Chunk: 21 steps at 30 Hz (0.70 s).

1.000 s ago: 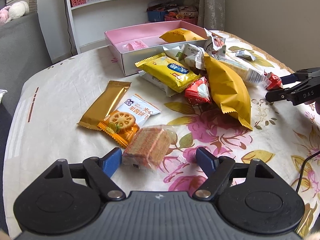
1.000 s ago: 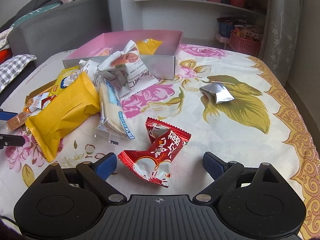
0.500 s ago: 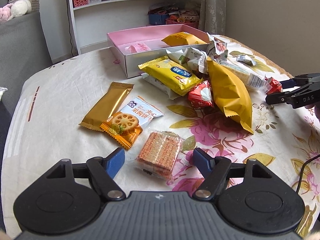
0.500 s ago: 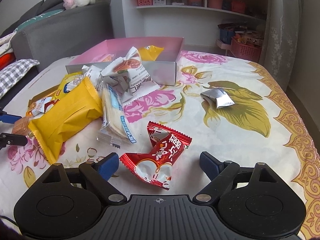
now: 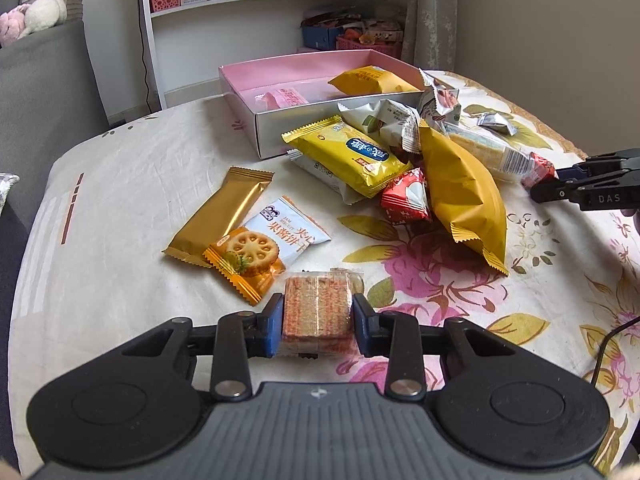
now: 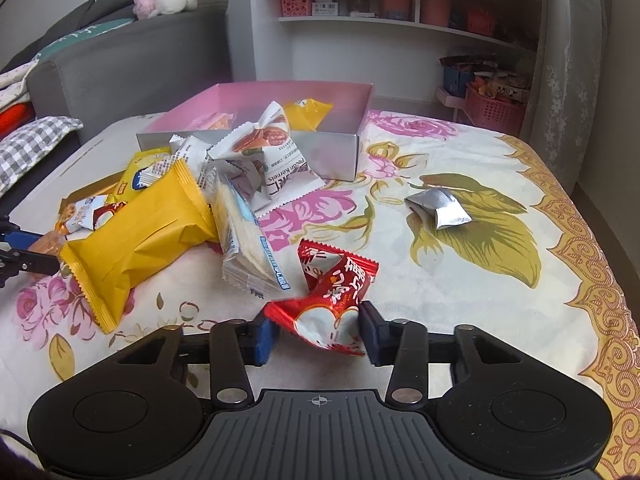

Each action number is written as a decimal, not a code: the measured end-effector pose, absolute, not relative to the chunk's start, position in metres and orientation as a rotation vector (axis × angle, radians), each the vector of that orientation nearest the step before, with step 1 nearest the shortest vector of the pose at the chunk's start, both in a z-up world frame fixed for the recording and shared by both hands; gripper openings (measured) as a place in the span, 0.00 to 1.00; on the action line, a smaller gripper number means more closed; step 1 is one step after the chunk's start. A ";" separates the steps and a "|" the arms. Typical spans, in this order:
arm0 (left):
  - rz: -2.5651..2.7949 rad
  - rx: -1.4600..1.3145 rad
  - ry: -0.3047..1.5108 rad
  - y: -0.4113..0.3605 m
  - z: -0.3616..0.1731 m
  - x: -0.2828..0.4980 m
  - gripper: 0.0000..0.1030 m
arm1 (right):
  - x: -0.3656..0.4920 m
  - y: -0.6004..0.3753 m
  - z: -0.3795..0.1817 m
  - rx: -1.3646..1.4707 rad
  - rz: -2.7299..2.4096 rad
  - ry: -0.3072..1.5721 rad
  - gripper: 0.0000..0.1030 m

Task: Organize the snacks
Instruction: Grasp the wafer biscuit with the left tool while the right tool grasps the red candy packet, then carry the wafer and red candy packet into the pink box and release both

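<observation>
I judge the sorting barely begun. The pink box [image 5: 280, 80] at the table's [image 5: 132, 184] far edge holds only two packets that I can see: a yellow one [image 5: 370, 80] and a pink one [image 5: 286, 98].

My left gripper [image 5: 318, 326] is closing, its fingers [image 5: 272, 328] already pressing both sides of the wafer packet [image 5: 318, 310] at the near edge. My right gripper [image 6: 318, 334] is closing too, its fingers [image 6: 372, 338] pinching the red candy wrapper [image 6: 332, 296] near the right edge.

Loose on the table I count about eleven more:
- one gold bar [image 5: 220, 212]
- one jam biscuit packet [image 5: 260, 248]
- one yellow-blue packet [image 5: 352, 156]
- one small red packet [image 5: 406, 196]
- one big yellow bag [image 5: 464, 196]
- one cracker sleeve [image 6: 244, 236]
- one pecan packet [image 6: 272, 156]
- one silver pouch [image 6: 438, 208]
- roughly three white ones, partly buried in the pile
</observation>
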<state>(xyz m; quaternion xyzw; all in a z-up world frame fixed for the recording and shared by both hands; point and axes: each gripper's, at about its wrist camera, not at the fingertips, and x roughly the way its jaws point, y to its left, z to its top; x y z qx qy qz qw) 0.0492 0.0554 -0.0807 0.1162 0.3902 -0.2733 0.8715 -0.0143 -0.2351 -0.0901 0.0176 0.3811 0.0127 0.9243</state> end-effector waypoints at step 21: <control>-0.590 0.203 0.758 0.052 -0.058 0.048 0.31 | -0.017 -0.236 -0.064 0.021 0.033 0.697 0.29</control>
